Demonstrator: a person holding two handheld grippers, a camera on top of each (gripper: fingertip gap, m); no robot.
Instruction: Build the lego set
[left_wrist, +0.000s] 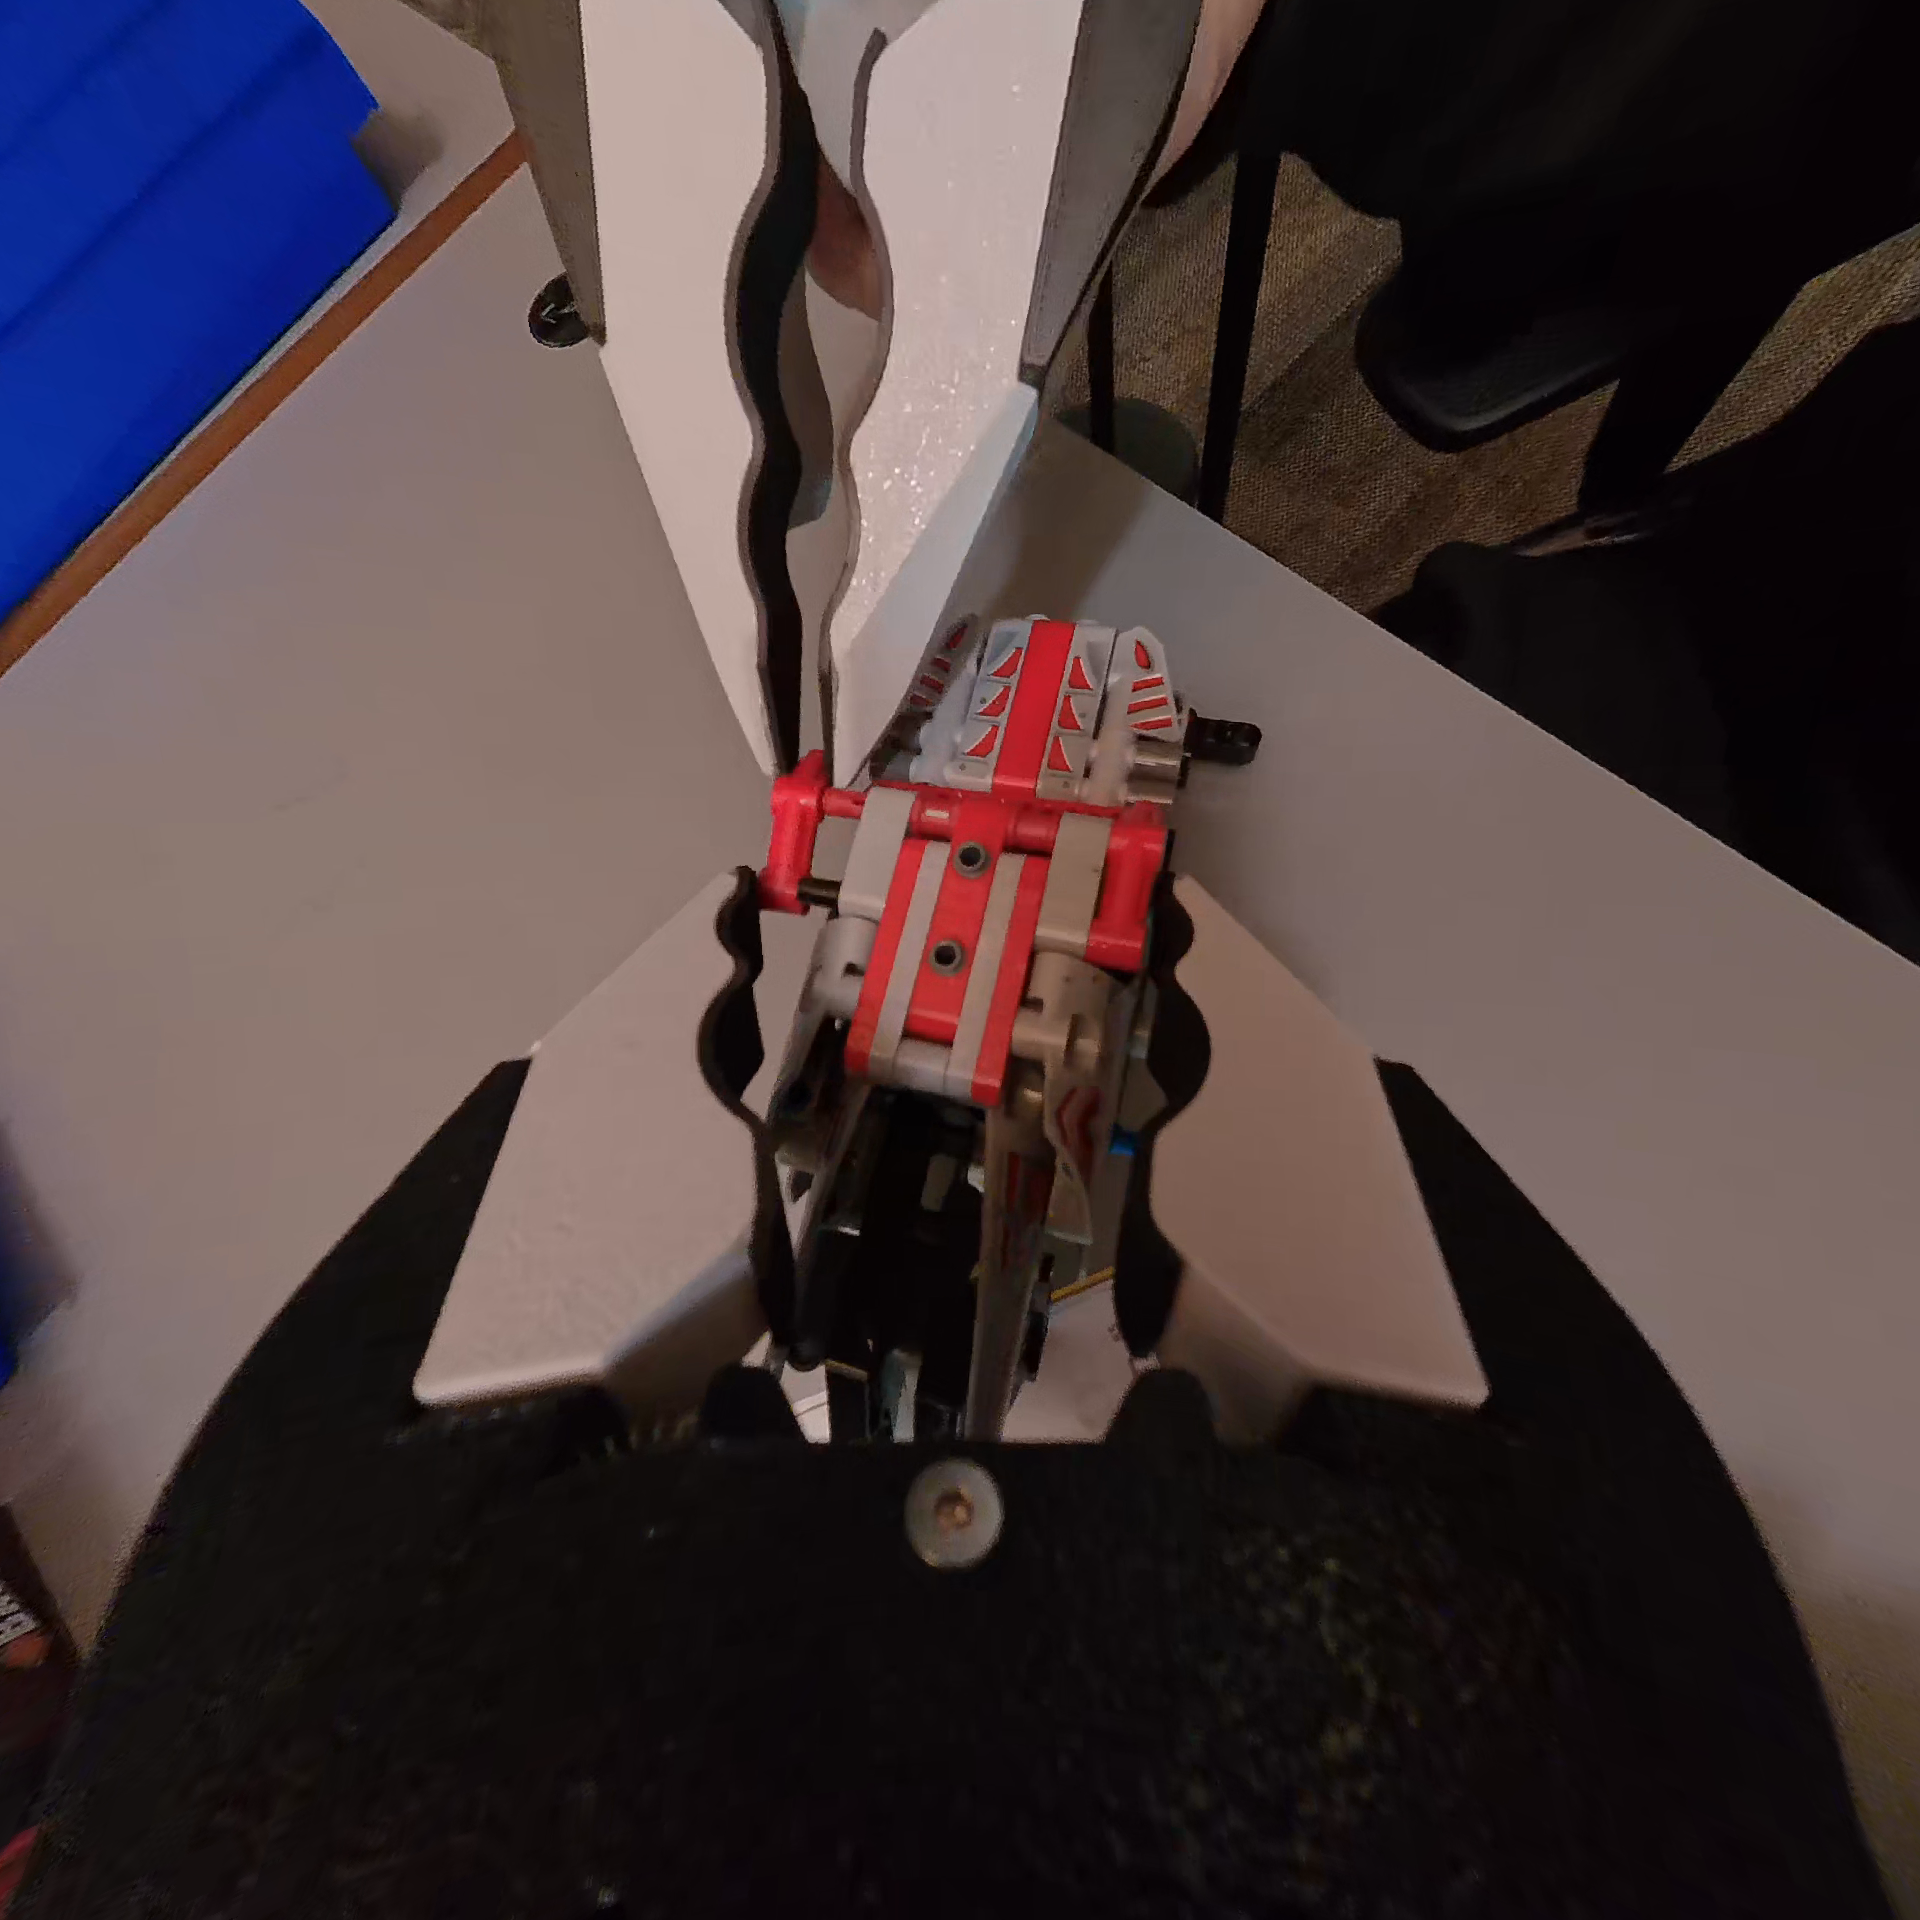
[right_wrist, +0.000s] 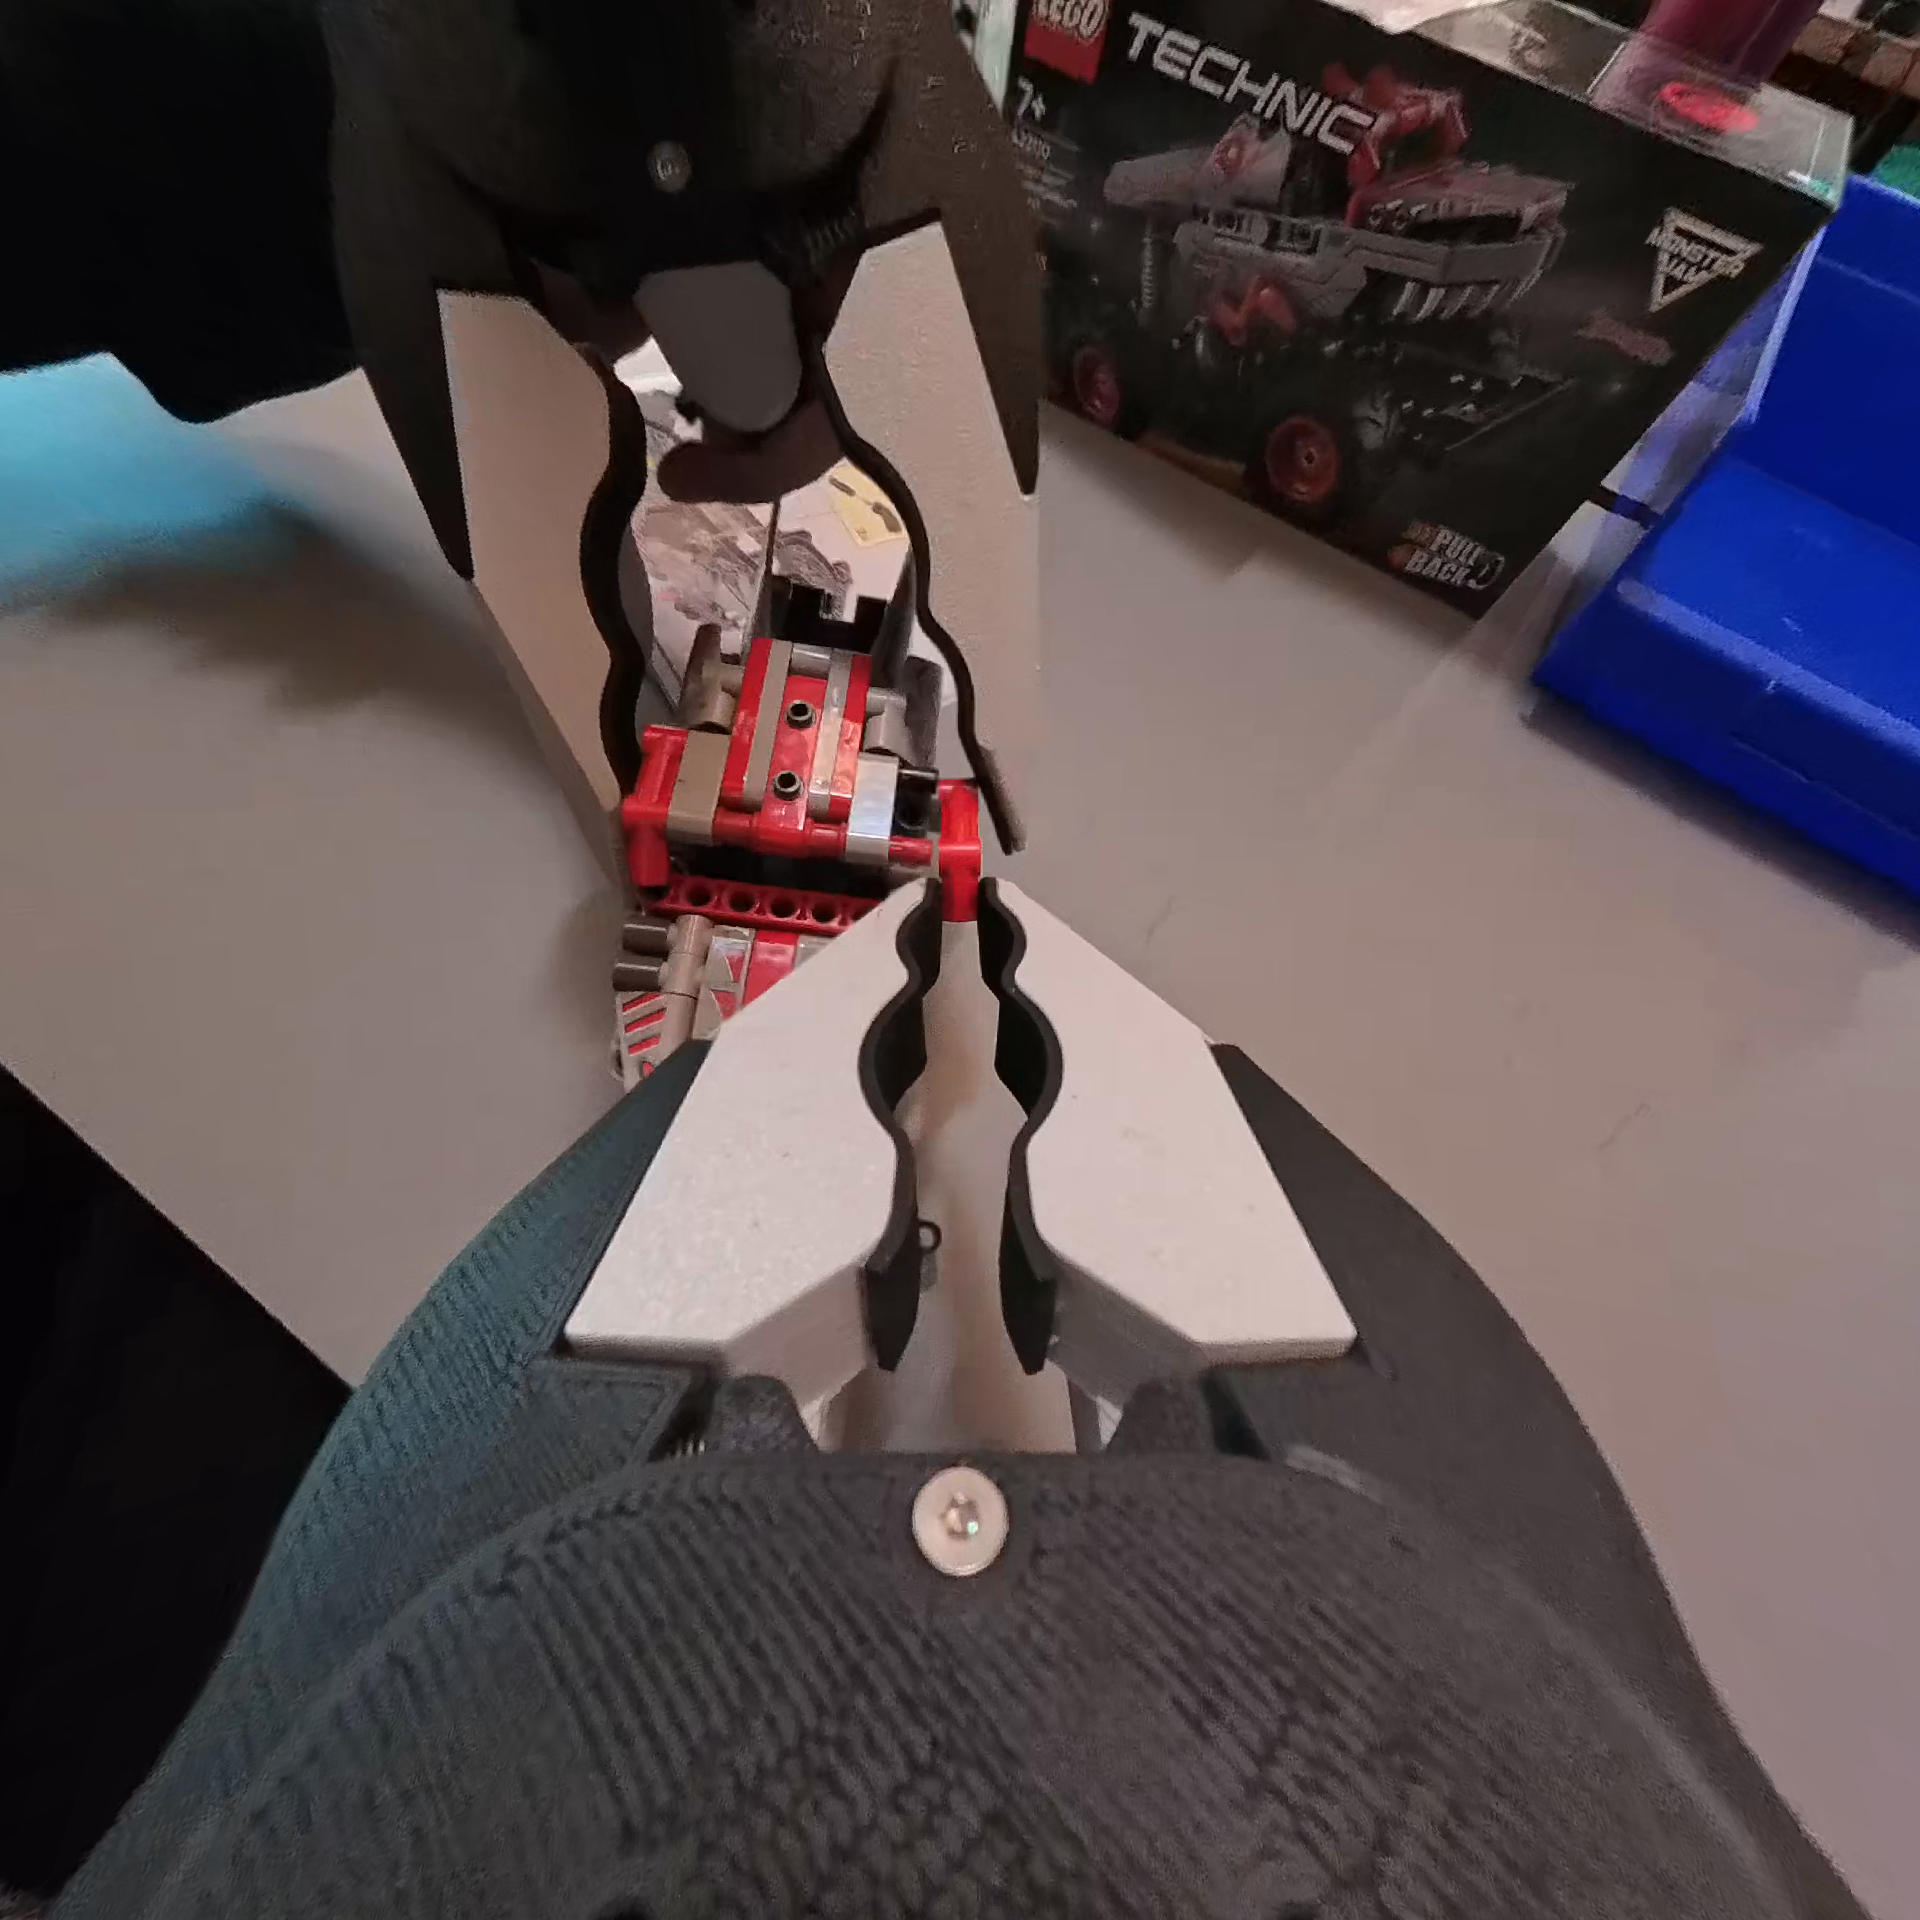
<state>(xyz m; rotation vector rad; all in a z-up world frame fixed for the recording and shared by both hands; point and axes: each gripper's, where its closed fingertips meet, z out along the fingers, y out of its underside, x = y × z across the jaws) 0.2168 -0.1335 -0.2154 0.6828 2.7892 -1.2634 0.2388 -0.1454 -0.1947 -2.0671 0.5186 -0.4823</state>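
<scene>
Left gripper (left_wrist: 956, 925) clamps the red-and-grey lego model (left_wrist: 987, 935) by its flanks — long axis running along the fingers, striped nose pointing away, over the white table (left_wrist: 312, 831). Right gripper (right_wrist: 961, 894), jaws nearly closed, pinches the model's red corner piece (right_wrist: 958, 831) — grip cannot be confirmed. Beyond: set box (right_wrist: 1403, 291), blue bin (right_wrist: 1766, 623).

Lego model (left_wrist: 977, 935) fills the gap between the left gripper (left_wrist: 961, 904) fingers — no room there. Right gripper (right_wrist: 961, 894) tips nearly closed, at the red end piece (right_wrist: 958, 831). Set box (right_wrist: 1403, 281) and blue bin (right_wrist: 1766, 623) block the table's (right_wrist: 1299, 883) far right side; bare surface between them and the model.
</scene>
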